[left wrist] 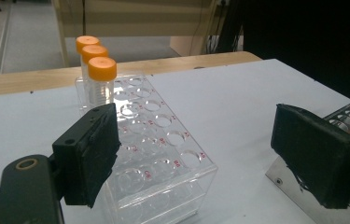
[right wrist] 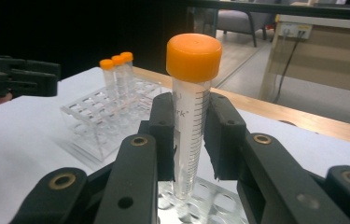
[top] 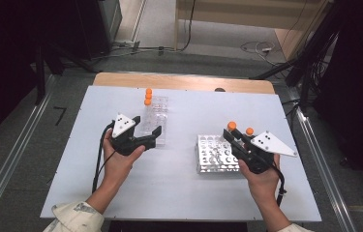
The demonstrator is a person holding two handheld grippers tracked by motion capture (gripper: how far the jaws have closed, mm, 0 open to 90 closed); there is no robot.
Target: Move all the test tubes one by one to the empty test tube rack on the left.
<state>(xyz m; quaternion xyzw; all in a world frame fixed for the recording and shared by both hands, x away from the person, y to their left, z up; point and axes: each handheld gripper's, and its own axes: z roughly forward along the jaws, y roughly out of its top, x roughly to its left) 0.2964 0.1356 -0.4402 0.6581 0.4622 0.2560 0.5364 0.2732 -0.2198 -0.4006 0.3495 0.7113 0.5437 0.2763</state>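
Note:
My right gripper (top: 231, 134) is shut on a clear graduated tube with an orange cap (right wrist: 192, 56), held upright just above a metal rack (top: 212, 155) full of round holes. A second orange cap (top: 249, 131) shows close beside the held tube (top: 232, 126). My left gripper (left wrist: 196, 149) stands open with nothing between its pads, right next to the near end of a clear plastic rack (left wrist: 163, 154). Three orange-capped tubes (left wrist: 101, 70) stand in a row at that rack's far end. The right gripper view has the clear rack (right wrist: 98, 121) and the left gripper (right wrist: 18, 77) at its left.
Both racks rest on a white board (top: 184, 188) over a wooden table whose far edge (top: 184, 82) is bare. Metal rails (top: 9, 159) run along both sides. Cables (top: 259, 47) lie on the floor beyond the table.

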